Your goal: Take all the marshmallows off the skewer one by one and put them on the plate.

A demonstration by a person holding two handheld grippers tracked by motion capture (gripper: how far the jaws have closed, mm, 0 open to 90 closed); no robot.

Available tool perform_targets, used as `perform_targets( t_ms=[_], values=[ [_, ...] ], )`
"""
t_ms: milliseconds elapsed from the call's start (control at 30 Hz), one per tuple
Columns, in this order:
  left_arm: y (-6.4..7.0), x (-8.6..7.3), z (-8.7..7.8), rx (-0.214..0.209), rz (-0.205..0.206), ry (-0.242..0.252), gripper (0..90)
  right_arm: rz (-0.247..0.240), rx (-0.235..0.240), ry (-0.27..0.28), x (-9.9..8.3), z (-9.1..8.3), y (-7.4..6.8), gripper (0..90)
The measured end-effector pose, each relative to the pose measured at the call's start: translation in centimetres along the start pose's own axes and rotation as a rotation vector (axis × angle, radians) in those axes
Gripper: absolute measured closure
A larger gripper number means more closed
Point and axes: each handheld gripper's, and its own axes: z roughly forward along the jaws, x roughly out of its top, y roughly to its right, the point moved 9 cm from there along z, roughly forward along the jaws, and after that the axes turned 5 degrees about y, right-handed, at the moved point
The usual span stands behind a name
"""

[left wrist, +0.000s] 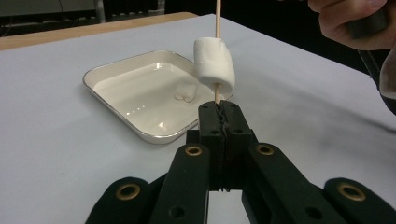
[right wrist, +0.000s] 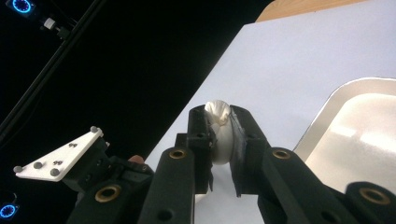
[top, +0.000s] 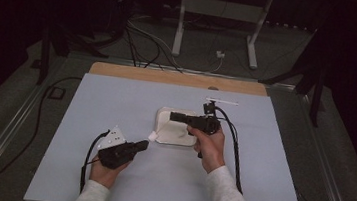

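Counting two marshmallows: our left tool (left wrist: 219,112) clenches a skewer (left wrist: 217,18) threaded through one (left wrist: 214,65); our right tool (right wrist: 219,122) squeezes the other (right wrist: 220,130) beside one tray (left wrist: 116,107).

A fixed camera is looking forward and down from above the person's side, taking in the whole white table cover (top: 116,99) from some distance, with floor cables beyond. A second camera is riding on the left gripper (left wrist: 219,119), looking low and close along its black jaws across the table. A third is riding on the right gripper (right wrist: 223,126), tilted, very close. All three are sharing the cream enamel tray (top: 163,129) (left wrist: 116,100) (right wrist: 336,135).
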Motion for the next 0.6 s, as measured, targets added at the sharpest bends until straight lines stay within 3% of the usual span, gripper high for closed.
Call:
perform_targets(
  t_ms=[600],
  values=[
    [-0.39, -0.19, -0.51, -0.002, 0.005, 0.001, 90.0, -0.001, 0.004, 0.003, 0.69, -0.06, 0.01, 79.1]
  ],
)
